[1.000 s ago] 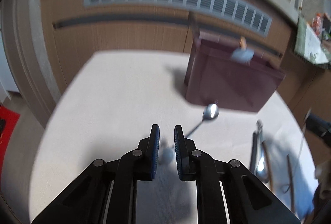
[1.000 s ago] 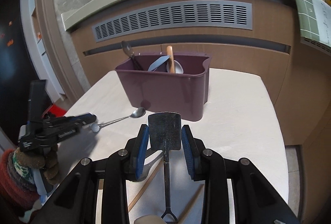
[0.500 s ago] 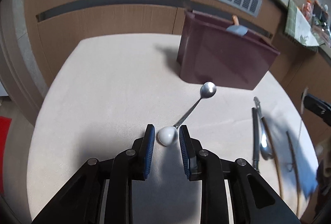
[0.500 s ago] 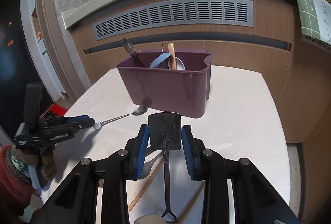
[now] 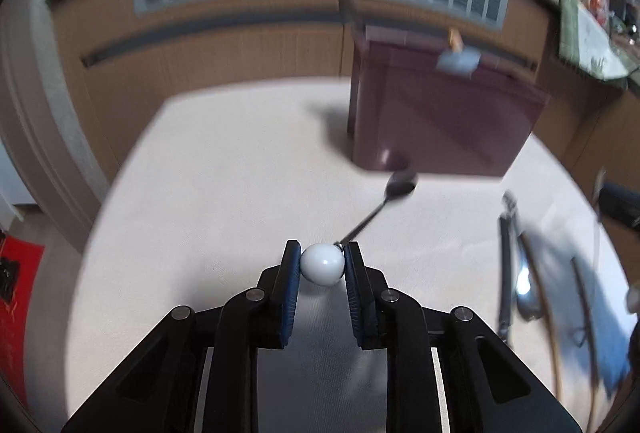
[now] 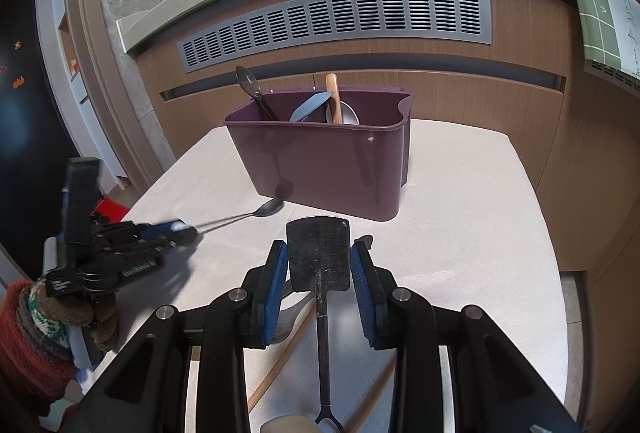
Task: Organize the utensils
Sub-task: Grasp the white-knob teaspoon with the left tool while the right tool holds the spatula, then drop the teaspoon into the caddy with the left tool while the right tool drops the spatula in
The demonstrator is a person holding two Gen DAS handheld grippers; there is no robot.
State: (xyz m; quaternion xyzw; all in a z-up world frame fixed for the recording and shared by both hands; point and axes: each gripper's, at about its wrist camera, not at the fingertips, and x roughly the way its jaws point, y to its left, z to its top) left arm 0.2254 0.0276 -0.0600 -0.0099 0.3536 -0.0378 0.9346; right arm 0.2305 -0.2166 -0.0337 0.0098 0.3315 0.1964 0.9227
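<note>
My left gripper (image 5: 322, 259) is shut on the white ball end (image 5: 322, 265) of a thin metal spoon (image 5: 400, 184), whose bowl points toward the purple utensil caddy (image 5: 440, 121). In the right wrist view the left gripper (image 6: 176, 231) holds the spoon (image 6: 269, 208) tilted, its bowl end low beside the caddy (image 6: 328, 161). My right gripper (image 6: 319, 265) is open, its fingers either side of a black metal spatula (image 6: 319, 253) lying on the table. The caddy holds a dark spoon, a knife and a wooden-handled utensil.
More utensils lie on the white table (image 6: 460, 233): a black-handled tool (image 5: 505, 273), a metal spoon (image 5: 524, 285) and wooden chopsticks (image 6: 280, 361). A wood counter with a grey vent grille (image 6: 336, 21) stands behind the table.
My left gripper has moved in on the spoon's white ball end, closed on it and raised that end. The right gripper has stayed open over the spatula.
</note>
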